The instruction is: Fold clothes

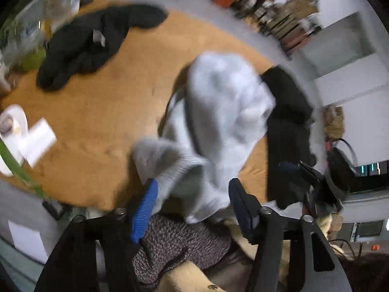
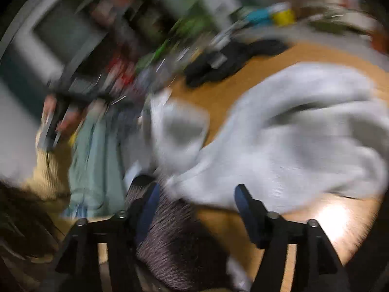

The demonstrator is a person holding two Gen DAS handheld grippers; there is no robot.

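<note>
Speckled dark knit fabric (image 1: pixel 180 238) lies closest under the left gripper (image 1: pixel 194 206), whose blue-padded fingers (image 1: pixel 145 209) stand spread apart with nothing pinched between them; a pale grey garment (image 1: pixel 218 112) hangs bunched just ahead of them, its ribbed cuff against the left pad. On the far left of the wooden worktop (image 1: pixel 97 107) sit a white dish (image 1: pixel 14 126) and a white card (image 1: pixel 39 141). Further back lies a black garment (image 1: pixel 92 41), and another dark cloth (image 1: pixel 287 126) hangs to the right of the grey one.

From the right wrist view, heavily blurred, pale green fabric (image 2: pixel 97 150) shows at left. Ahead, the right gripper (image 2: pixel 197 206) also has its fingers spread wide, empty. Beyond them the grey garment (image 2: pixel 304 133) sprawls across the worktop.
</note>
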